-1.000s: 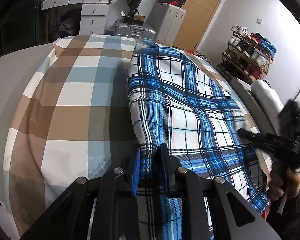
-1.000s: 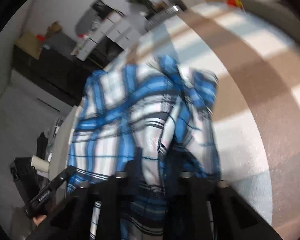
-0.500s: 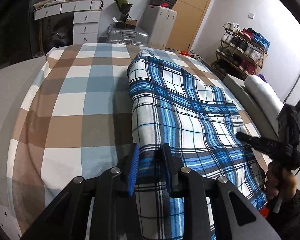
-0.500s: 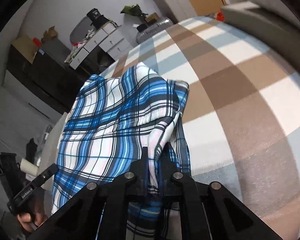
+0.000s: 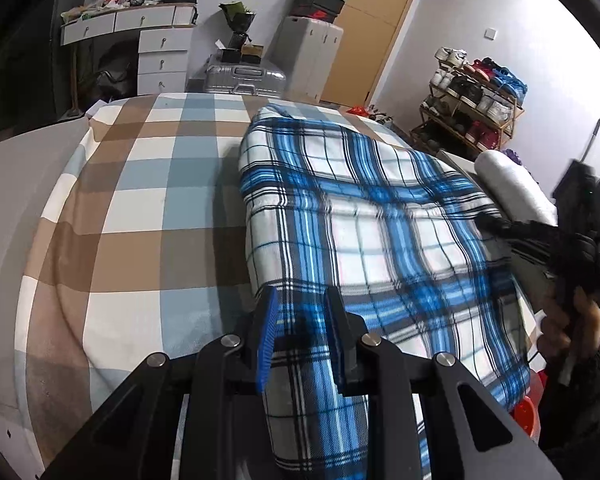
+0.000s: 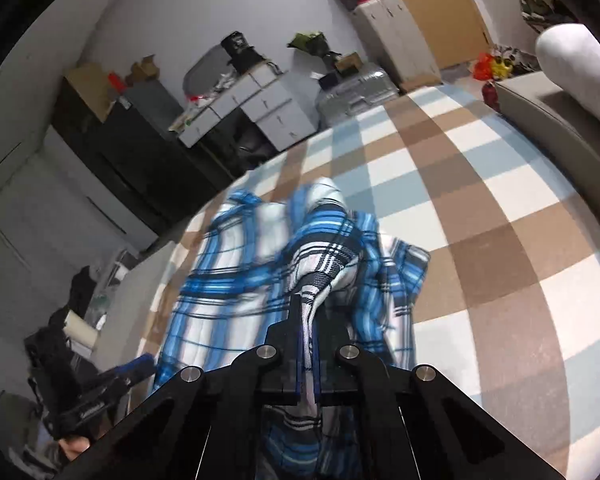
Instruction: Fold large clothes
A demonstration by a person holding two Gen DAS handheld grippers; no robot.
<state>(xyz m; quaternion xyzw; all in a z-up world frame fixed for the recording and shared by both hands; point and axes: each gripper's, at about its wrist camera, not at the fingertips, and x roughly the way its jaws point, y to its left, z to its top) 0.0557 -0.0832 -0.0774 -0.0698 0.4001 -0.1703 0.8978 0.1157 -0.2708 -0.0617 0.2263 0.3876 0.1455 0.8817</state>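
A blue, white and black plaid garment (image 5: 380,216) lies spread on the right half of a checked bed (image 5: 140,208). My left gripper (image 5: 301,296) is shut on its near edge, with the fabric bunched between the blue pads. In the right wrist view, my right gripper (image 6: 306,312) has its jaws closing tight on a pinched fold of the garment (image 6: 236,288), held raised above the bed (image 6: 500,240). The cloth beyond it is bunched and blurred. Each gripper shows in the other's view: the right gripper (image 5: 490,222) at the garment's right edge, the left gripper (image 6: 140,364) at lower left.
Beyond the bed's far end stand white drawers (image 5: 162,52), a silver suitcase (image 5: 244,78) and a grey cabinet (image 5: 312,56). A shoe rack (image 5: 472,96) and a white roll (image 5: 512,184) flank the right side. The bed's left half is bare.
The right gripper has lifted its pinched fold, and the garment's right side has risen and bunched. The left gripper has kept its hold in about the same place.
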